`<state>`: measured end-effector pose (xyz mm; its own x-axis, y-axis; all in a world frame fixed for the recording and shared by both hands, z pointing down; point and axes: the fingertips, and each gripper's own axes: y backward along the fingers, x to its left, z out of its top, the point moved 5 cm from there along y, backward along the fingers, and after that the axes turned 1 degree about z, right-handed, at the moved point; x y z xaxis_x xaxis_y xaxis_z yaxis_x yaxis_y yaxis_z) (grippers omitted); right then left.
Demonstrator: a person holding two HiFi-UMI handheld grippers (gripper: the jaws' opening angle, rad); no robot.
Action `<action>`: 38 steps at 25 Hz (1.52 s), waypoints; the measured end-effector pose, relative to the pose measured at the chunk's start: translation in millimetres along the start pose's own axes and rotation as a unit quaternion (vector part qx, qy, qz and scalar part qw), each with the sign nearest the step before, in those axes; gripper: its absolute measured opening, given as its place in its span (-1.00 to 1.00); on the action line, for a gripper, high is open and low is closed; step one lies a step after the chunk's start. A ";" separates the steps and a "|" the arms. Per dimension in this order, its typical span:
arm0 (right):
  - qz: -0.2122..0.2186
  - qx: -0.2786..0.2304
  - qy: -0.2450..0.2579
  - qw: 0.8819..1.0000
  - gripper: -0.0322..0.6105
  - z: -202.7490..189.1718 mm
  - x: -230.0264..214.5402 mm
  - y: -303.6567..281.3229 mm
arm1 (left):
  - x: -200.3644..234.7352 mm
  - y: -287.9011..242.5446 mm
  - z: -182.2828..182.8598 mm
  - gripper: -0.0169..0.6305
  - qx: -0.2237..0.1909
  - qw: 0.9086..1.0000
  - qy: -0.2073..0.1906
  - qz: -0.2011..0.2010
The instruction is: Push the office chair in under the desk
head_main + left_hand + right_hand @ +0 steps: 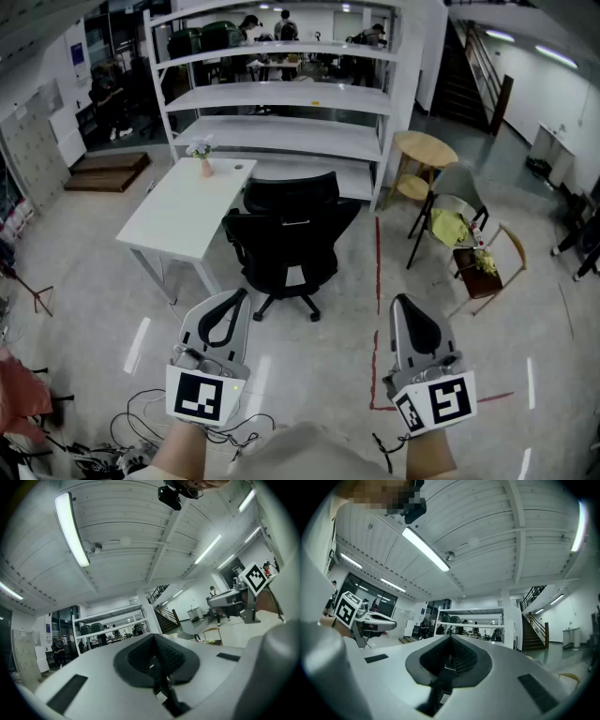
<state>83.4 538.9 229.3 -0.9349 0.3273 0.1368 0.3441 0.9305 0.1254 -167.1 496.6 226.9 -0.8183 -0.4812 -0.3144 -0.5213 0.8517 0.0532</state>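
In the head view a black office chair [289, 242] stands on the floor with its back toward me, just in front of the white desk [192, 208], whose top holds a small vase of flowers [202, 157]. My left gripper [228, 302] and right gripper [409, 309] are held low in front of me, a good way short of the chair, both shut with nothing between the jaws. Both gripper views tilt up toward the ceiling; in each the left gripper [157, 660] or right gripper [449, 660] shows closed jaws, and neither shows the chair.
White shelving [281, 94] stands behind the desk. To the right are a round wooden stool [422, 159] and a chair with yellow items [459, 230]. Red tape lines [377, 309] mark the floor. Cables [141, 436] lie at lower left. People stand in the far background.
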 end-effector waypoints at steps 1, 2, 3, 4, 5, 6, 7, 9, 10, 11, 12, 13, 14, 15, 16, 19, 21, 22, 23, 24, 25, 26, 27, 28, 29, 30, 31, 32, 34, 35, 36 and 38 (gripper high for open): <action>-0.001 -0.001 -0.003 1.000 -0.88 0.3 -1.7 1.5 | -1.0 0.3 1.0 -0.93 0.000 1.000 0.000 0.000; -0.002 -0.001 -0.005 1.000 -0.88 0.4 -3.5 3.2 | -2.3 0.6 1.9 -0.93 0.001 1.000 0.001 0.000; -0.002 0.000 -0.007 1.000 -0.88 0.0 -5.4 5.2 | -4.1 0.8 2.6 -0.93 0.001 1.000 0.001 0.001; -0.002 0.000 -0.008 1.000 -0.88 -0.9 -7.2 7.4 | -6.5 1.0 2.7 -0.93 0.002 1.000 0.002 0.001; -0.002 0.001 -0.009 1.000 -0.88 -2.5 -9.0 9.7 | -9.3 1.1 2.4 -0.93 0.004 1.000 0.003 0.002; -0.001 0.002 -0.009 1.000 -0.88 -4.6 -10.4 11.9 | -11.8 1.3 1.9 -0.93 0.005 1.000 0.005 0.002; -0.002 0.003 -0.011 1.000 -0.88 -6.9 -11.5 13.7 | -13.7 1.6 1.6 -0.93 0.007 1.000 0.007 0.003; -0.003 0.007 -0.013 1.000 -0.88 -11.1 -13.4 16.7 | -15.8 1.4 2.6 -0.93 0.008 1.000 0.006 0.002; -0.004 0.011 -0.014 1.000 -0.88 -12.6 -15.1 18.4 | -17.0 0.8 3.4 -0.93 0.008 1.000 0.004 0.002; -0.005 0.014 -0.013 1.000 -0.88 -13.8 -17.3 20.1 | -18.9 -0.3 3.7 -0.93 0.009 1.000 0.002 0.001; -0.006 0.017 -0.013 1.000 -0.88 -15.0 -19.6 21.9 | -21.2 -1.5 3.3 -0.93 0.010 1.000 0.001 0.001; -0.006 0.020 -0.012 1.000 -0.88 -16.4 -21.9 23.5 | -23.7 -2.8 2.2 -0.93 0.011 1.000 0.000 0.000; -0.006 0.022 -0.010 1.000 -0.88 -18.1 -23.8 25.0 | -26.2 -4.1 0.4 -0.93 0.014 1.000 -0.001 -0.001; -0.004 0.026 -0.008 1.000 -0.88 -20.1 -25.6 26.2 | -28.5 -5.3 -2.0 -0.93 0.017 1.000 -0.002 0.000; -0.002 0.030 -0.005 1.000 -0.88 -22.3 -27.3 27.1 | -30.6 -6.5 -4.7 -0.93 0.022 1.000 -0.003 0.002; 0.005 0.041 0.000 0.999 -0.88 -29.6 -33.6 29.2 | -36.7 -9.6 -10.7 -0.93 0.034 0.999 -0.004 0.009; 0.009 0.045 0.001 0.999 -0.88 -33.6 -38.4 30.8 | -40.5 -11.1 -11.4 -0.93 0.036 0.999 -0.003 0.014; 0.012 0.046 0.003 0.999 -0.88 -35.1 -40.8 31.7 | -42.2 -11.5 -11.5 -0.93 0.036 0.999 -0.003 0.017; 0.014 0.046 0.006 0.999 -0.88 -36.6 -43.0 32.6 | -43.8 -11.7 -11.9 -0.93 0.037 0.999 -0.005 0.020; 0.016 0.047 0.008 0.999 -0.88 -38.2 -45.0 33.7 | -45.3 -11.5 -12.6 -0.93 0.039 0.999 -0.007 0.023; 0.018 0.046 0.009 0.999 -0.88 -40.0 -46.9 34.6 | -46.5 -11.2 -13.6 -0.93 0.041 0.999 -0.010 0.025; 0.019 0.047 0.009 0.999 -0.88 -41.8 -48.5 34.9 | -47.2 -10.9 -15.0 -0.93 0.044 0.999 -0.013 0.026; 0.022 0.047 0.009 0.999 -0.88 -43.4 -50.1 34.5 | -47.0 -11.0 -16.3 -0.93 0.047 0.998 -0.017 0.027; 0.024 0.048 0.009 0.999 -0.88 -44.4 -51.8 33.2 | -46.1 -11.5 -16.9 -0.93 0.048 0.998 -0.018 0.028; 0.027 0.049 0.010 0.998 -0.88 -45.0 -53.7 31.4 | -45.0 -12.6 -16.7 -0.93 0.048 0.998 -0.017 0.030; 0.030 0.049 0.011 0.998 -0.88 -45.5 -55.8 29.2 | -43.9 -14.1 -16.0 -0.93 0.047 0.998 -0.015 0.033; 0.032 0.050 0.013 0.998 -0.88 -46.2 -57.9 26.7 | -43.0 -15.9 -15.7 -0.93 0.046 0.998 -0.013 0.036; 0.033 0.051 0.015 0.998 -0.88 -47.3 -60.0 23.9 | -42.4 -18.0 -16.2 -0.93 0.045 0.998 -0.012 0.039; 0.034 0.052 0.017 0.998 -0.88 -50.8 -62.8 17.1 | -41.5 -23.2 -19.9 -0.93 0.046 0.998 -0.012 0.041; 0.036 0.053 0.018 0.998 -0.88 -53.1 -63.9 13.2 | -40.9 -26.4 -22.8 -0.93 0.047 0.998 -0.013 0.041; 0.037 0.055 0.018 0.998 -0.88 -55.7 -65.1 9.0 | -40.2 -30.0 -25.8 -0.93 0.048 0.998 -0.014 0.041; 0.040 0.059 0.019 0.997 -0.88 -60.6 -68.1 -0.7 | -37.4 -37.8 -31.6 -0.93 0.048 0.998 -0.014 0.042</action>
<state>152.1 506.0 279.4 -0.9000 0.3973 0.1795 0.4034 0.9150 -0.0028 -124.4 475.9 266.5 -0.8504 -0.4026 -0.3387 -0.4244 0.9054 -0.0108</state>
